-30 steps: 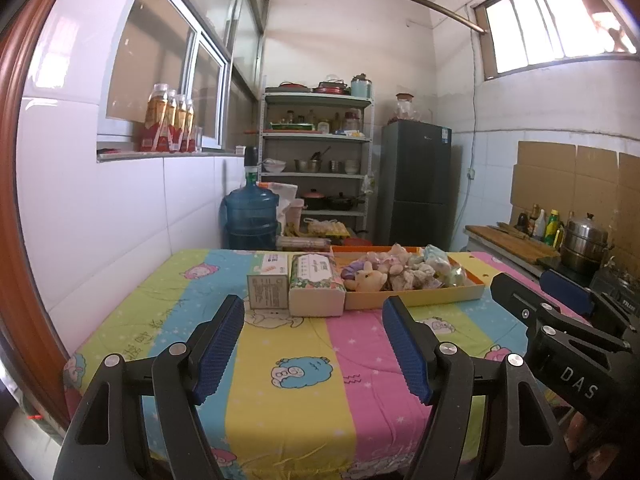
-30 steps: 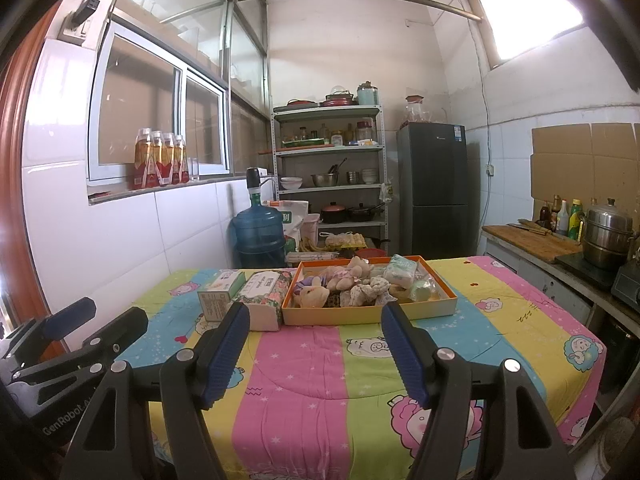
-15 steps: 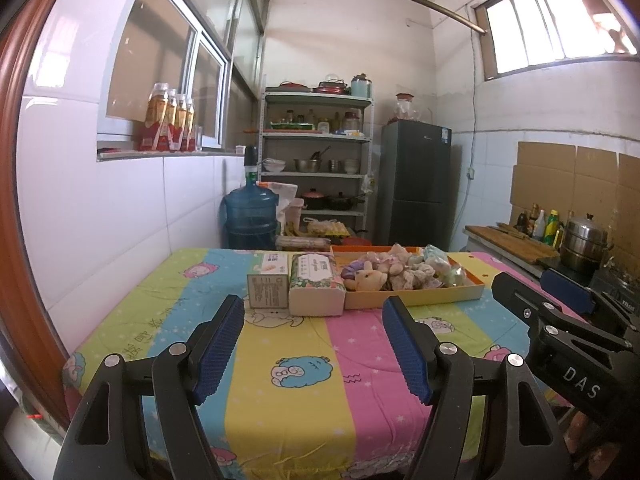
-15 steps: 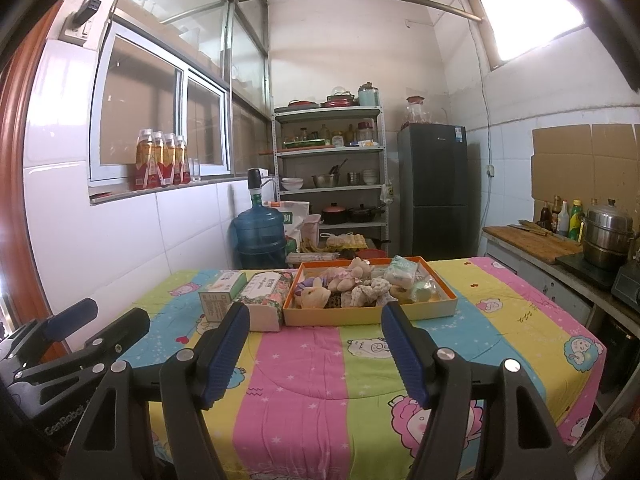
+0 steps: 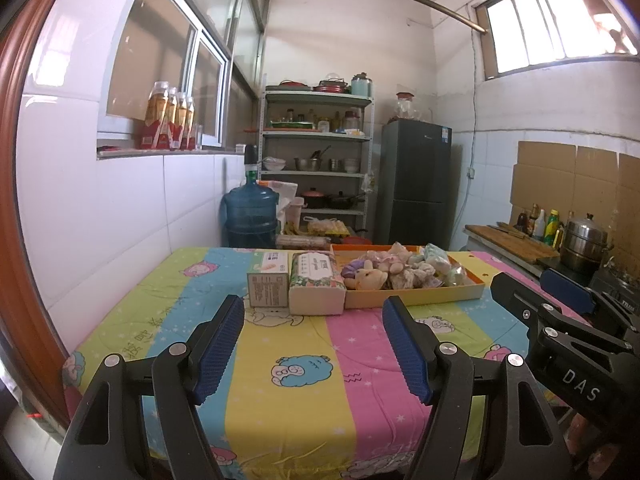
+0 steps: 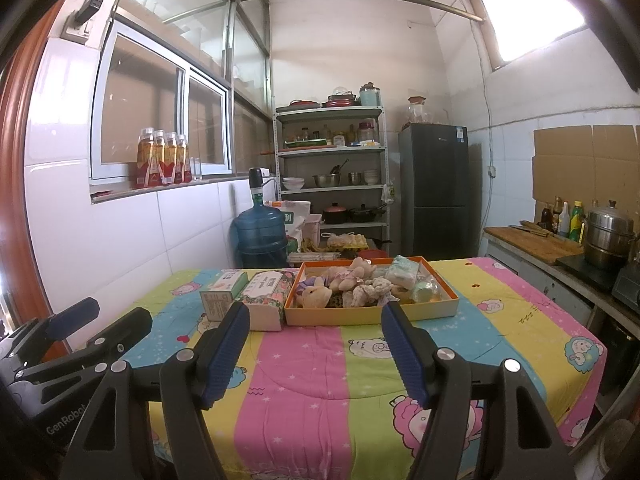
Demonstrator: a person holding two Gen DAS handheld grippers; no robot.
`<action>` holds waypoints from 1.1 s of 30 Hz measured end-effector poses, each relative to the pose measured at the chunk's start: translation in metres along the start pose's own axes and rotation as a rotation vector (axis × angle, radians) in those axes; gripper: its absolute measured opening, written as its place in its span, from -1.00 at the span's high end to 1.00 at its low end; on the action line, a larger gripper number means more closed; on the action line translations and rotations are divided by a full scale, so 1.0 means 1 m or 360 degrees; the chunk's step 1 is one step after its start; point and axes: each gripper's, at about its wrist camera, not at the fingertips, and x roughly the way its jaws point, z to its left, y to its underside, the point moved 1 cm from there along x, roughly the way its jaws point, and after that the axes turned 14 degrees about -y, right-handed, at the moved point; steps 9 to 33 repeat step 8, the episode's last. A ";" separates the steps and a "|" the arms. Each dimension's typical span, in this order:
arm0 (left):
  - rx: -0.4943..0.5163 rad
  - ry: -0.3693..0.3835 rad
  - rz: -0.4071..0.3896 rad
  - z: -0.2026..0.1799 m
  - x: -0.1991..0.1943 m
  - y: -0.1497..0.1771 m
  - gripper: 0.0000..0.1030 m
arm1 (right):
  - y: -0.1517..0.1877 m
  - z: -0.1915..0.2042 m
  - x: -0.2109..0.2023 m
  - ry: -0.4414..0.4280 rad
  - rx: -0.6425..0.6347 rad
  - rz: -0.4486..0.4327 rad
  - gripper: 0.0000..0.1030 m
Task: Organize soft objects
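My pads (image 5: 218, 350): blue, ribbed, on black arms. Tablecloth (image 5: 304, 364): pastel stripes, cartoon sheep. Far tray (image 6: 370, 314): orange. Tissue pack (image 5: 316, 278) left of it: floral green.

No visible change over last second. Your left gripper (image 5: 314, 344) and right gripper (image 6: 314, 350) sit at same spot over near edge of table (image 5: 280, 408), jaws same wide gap, nothing between them. Orange tray (image 6: 372, 312) of soft toys (image 6: 344, 286), tissue pack (image 5: 317, 285) and small box (image 5: 268, 284) have not shifted. Framing in both wrist views identical to before.
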 end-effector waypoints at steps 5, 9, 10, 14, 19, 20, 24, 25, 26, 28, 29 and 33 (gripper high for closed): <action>-0.0005 0.0008 0.0003 0.001 0.000 0.001 -0.42 | 0.000 0.000 0.000 -0.0001 0.0001 0.0000 -0.32; -0.0004 0.0011 0.0006 0.002 0.000 0.003 -0.42 | 0.000 0.001 0.000 0.0001 -0.0001 -0.0003 -0.32; -0.0004 0.0011 0.0006 0.002 0.000 0.003 -0.42 | 0.000 0.001 0.000 0.0001 -0.0001 -0.0003 -0.32; -0.0004 0.0011 0.0006 0.002 0.000 0.003 -0.42 | 0.000 0.001 0.000 0.0001 -0.0001 -0.0003 -0.32; -0.0004 0.0011 0.0006 0.002 0.000 0.003 -0.42 | 0.000 0.001 0.000 0.0001 -0.0001 -0.0003 -0.32; -0.0004 0.0011 0.0006 0.002 0.000 0.003 -0.42 | 0.000 0.001 0.000 0.0001 -0.0001 -0.0003 -0.32; -0.0004 0.0011 0.0006 0.002 0.000 0.003 -0.42 | 0.000 0.001 0.000 0.0001 -0.0001 -0.0003 -0.32; -0.0004 0.0011 0.0006 0.002 0.000 0.003 -0.42 | 0.000 0.001 0.000 0.0001 -0.0001 -0.0003 -0.32; -0.0004 0.0011 0.0006 0.002 0.000 0.003 -0.42 | 0.000 0.001 0.000 0.0001 -0.0001 -0.0003 -0.32; -0.0004 0.0011 0.0006 0.002 0.000 0.003 -0.42 | 0.000 0.001 0.000 0.0001 -0.0001 -0.0003 -0.32; -0.0004 0.0011 0.0006 0.002 0.000 0.003 -0.42 | 0.000 0.001 0.000 0.0001 -0.0001 -0.0003 -0.32; -0.0004 0.0011 0.0006 0.002 0.000 0.003 -0.42 | 0.000 0.001 0.000 0.0001 -0.0001 -0.0003 -0.32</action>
